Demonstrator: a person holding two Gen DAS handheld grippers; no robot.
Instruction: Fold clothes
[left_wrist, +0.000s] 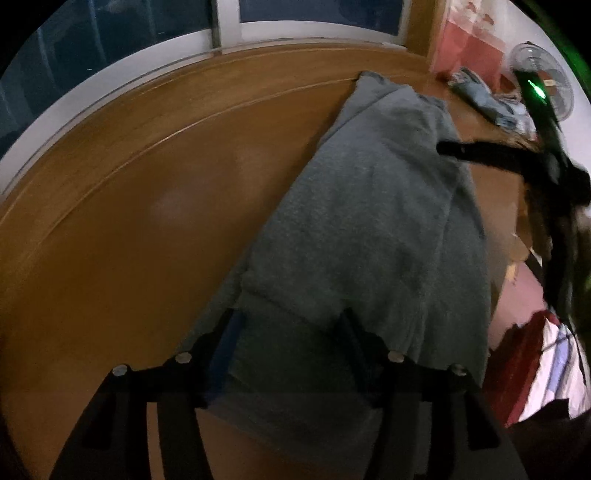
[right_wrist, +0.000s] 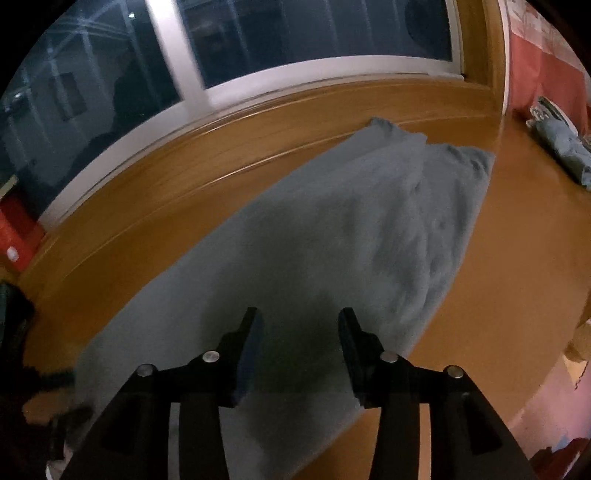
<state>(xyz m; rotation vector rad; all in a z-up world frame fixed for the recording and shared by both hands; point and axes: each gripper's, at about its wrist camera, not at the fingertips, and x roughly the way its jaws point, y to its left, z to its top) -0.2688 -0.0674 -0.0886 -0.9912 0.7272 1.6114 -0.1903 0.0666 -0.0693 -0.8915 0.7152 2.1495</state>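
Observation:
A grey-green garment (left_wrist: 369, 229) lies lengthwise on the wooden table (left_wrist: 129, 229), partly folded over itself along its length. My left gripper (left_wrist: 288, 332) is open, its jaws straddling the garment's near end, with cloth between them. My right gripper (right_wrist: 299, 332) is open and empty, hovering just above the garment (right_wrist: 332, 236), whose far end is bunched in folds. The right gripper also shows in the left wrist view (left_wrist: 458, 151) as a dark blurred shape over the garment's right edge.
A folded blue denim piece (left_wrist: 484, 99) lies at the table's far right, also in the right wrist view (right_wrist: 561, 151). A window (right_wrist: 258, 48) runs behind the table. A white fan (left_wrist: 543, 77) and a red cloth (left_wrist: 517, 350) are at right.

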